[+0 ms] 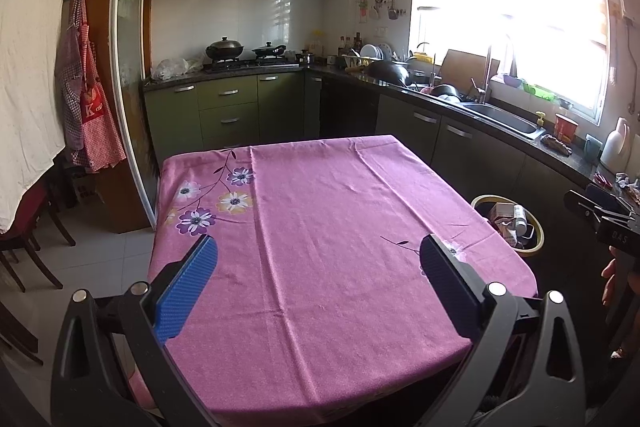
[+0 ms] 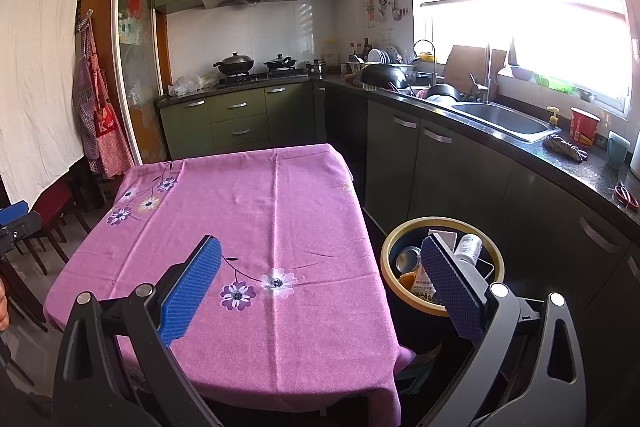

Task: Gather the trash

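Note:
A round black trash bin with a yellow rim (image 2: pixel 389 239) stands on the floor right of the table; it also shows in the left wrist view (image 1: pixel 538 227). Inside lie a white bottle (image 2: pixel 469 247), a metal can (image 2: pixel 406 258), a carton (image 1: pixel 500 213) and printed wrappers (image 2: pixel 422 287). My left gripper (image 1: pixel 320 263) is open and empty above the pink floral tablecloth (image 1: pixel 320 227). My right gripper (image 2: pixel 322 267) is open and empty over the table's right edge, its right finger (image 2: pixel 448 279) in front of the bin. No loose trash shows on the tablecloth (image 2: pixel 260 219).
Dark counter (image 2: pixel 560 163) with a sink (image 2: pixel 500 119), red cup (image 2: pixel 584 127) and scissors (image 2: pixel 626 197) runs along the right. Stove with pans (image 1: pixel 240 51) stands at the back. Chairs (image 1: pixel 24 239) stand left of the table. Aprons (image 1: pixel 88 99) hang on the left wall.

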{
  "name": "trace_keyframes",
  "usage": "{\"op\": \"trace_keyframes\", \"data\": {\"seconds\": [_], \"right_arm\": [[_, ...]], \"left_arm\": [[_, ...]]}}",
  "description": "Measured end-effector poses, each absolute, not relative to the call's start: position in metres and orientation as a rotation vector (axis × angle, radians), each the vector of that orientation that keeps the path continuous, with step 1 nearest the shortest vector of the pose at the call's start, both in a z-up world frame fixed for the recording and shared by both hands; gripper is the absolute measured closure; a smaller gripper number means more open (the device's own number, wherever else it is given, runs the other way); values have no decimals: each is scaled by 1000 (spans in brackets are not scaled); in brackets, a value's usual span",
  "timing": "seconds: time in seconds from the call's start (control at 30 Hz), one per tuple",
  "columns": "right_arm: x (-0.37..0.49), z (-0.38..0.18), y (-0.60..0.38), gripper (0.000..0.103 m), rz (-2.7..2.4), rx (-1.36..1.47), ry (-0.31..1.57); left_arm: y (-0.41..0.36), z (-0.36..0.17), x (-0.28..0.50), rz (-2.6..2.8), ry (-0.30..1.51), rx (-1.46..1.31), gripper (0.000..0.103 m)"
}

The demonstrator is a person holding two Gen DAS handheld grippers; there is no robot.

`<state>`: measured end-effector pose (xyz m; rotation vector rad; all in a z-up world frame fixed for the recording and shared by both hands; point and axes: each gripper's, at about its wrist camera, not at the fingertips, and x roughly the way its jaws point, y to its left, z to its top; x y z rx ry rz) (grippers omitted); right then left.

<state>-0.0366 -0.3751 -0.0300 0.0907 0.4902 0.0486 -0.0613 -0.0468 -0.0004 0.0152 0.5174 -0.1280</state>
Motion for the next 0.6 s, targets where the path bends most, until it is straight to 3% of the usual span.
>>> {"op": "trace_keyframes", "data": {"seconds": [0.6], "right_arm": [[-35,-31,-376,5,52,87,497]], "left_arm": [[-48,-5,-61,-135,528,9,7]]}}
